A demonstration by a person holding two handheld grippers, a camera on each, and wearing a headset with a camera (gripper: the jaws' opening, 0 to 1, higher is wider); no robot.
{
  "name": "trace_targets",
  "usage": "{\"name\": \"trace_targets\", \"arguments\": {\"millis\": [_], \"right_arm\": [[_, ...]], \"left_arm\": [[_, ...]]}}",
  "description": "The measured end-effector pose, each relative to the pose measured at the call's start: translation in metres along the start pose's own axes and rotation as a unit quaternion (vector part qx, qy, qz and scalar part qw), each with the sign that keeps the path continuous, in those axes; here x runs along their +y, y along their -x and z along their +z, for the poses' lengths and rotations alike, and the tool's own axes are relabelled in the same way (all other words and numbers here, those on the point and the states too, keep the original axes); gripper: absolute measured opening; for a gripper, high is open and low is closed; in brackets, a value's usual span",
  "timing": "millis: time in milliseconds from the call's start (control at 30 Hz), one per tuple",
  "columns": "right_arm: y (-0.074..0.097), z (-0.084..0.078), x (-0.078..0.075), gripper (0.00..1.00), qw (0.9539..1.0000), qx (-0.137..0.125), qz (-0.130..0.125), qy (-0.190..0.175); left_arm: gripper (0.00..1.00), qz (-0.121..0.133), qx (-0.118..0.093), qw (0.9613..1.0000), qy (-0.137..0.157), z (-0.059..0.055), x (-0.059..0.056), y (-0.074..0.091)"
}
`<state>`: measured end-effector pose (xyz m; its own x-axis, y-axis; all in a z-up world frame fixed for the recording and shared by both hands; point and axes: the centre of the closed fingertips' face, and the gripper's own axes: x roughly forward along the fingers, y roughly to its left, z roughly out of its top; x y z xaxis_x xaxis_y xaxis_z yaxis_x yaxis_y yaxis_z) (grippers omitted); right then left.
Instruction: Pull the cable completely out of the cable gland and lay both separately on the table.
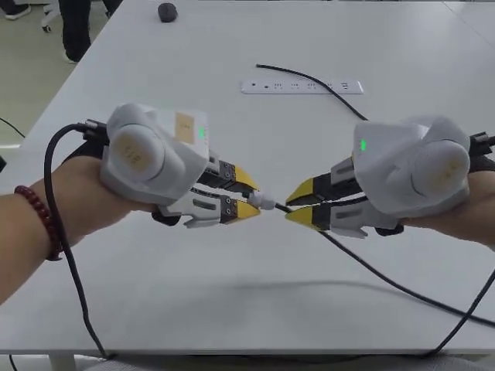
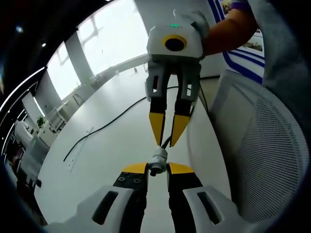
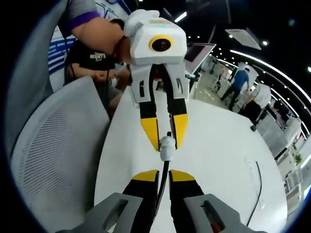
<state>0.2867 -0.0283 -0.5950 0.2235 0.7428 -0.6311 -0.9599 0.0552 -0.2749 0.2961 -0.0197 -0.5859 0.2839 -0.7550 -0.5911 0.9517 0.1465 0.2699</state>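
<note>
Background onlookers (image 3: 243, 80) frame left gripper's (image 3: 165, 143) gland (image 3: 166, 148); right gripper (image 3: 164, 174) pinches cable (image 3: 163, 190).

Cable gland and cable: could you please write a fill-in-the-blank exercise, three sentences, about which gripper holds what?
1. The left gripper is shut on the ____.
2. The right gripper is shut on the black ____.
3. The white power strip lies on the ____.
Missing words: cable gland; cable; table.
</note>
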Motion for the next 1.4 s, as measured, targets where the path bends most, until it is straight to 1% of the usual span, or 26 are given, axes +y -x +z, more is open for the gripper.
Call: {"name": "trace_targets", "arguments": {"millis": [100, 167, 500, 833, 967, 1100, 1167, 1233, 1300, 1400], "right_arm": [[-0.003, -0.001, 0.000, 0.02, 1.0000, 0.007, 0.002, 0.006], [-0.002, -0.002, -0.001, 0.00, 1.0000, 0.008, 0.003, 0.005], [0.000, -0.006, -0.003, 0.00, 0.9999, 0.014, 0.000, 0.006], [0.007, -0.015, -0.007, 0.00, 0.9995, 0.030, -0.005, 0.007], [0.012, -0.022, -0.011, 0.00, 0.9992, 0.038, -0.009, 0.006], [0.017, -0.029, -0.018, 0.00, 0.9989, 0.043, -0.018, 0.003], [0.021, -0.033, -0.024, 0.00, 0.9986, 0.046, -0.026, 0.001], [0.025, -0.034, -0.031, 0.00, 0.9984, 0.045, -0.034, -0.008], [0.028, -0.037, -0.041, 0.00, 0.9975, 0.047, -0.051, -0.015], [0.031, -0.037, -0.055, 0.00, 0.9959, 0.044, -0.073, -0.033]], "left_arm": [[0.15, 0.000, -0.001, 1.0000, -0.001, 0.001, 0.000, 0.000], [0.15, -0.001, -0.002, 1.0000, -0.001, 0.001, -0.001, 0.000], [0.15, -0.001, -0.009, 1.0000, 0.003, 0.002, -0.003, -0.001], [0.15, 0.007, -0.010, 0.9999, 0.007, 0.000, 0.003, 0.002], [0.15, 0.012, -0.009, 0.9998, 0.009, -0.001, 0.007, 0.003], [0.15, 0.020, -0.011, 0.9997, 0.013, -0.002, 0.013, 0.006], [0.15, 0.025, -0.008, 0.9996, 0.013, -0.003, 0.015, 0.007], [0.15, 0.026, -0.012, 0.9994, 0.020, -0.004, 0.017, 0.008], [0.15, 0.030, -0.008, 0.9993, 0.018, -0.006, 0.019, 0.008], [0.16, 0.032, -0.010, 0.9992, 0.021, -0.006, 0.020, 0.007]]}}
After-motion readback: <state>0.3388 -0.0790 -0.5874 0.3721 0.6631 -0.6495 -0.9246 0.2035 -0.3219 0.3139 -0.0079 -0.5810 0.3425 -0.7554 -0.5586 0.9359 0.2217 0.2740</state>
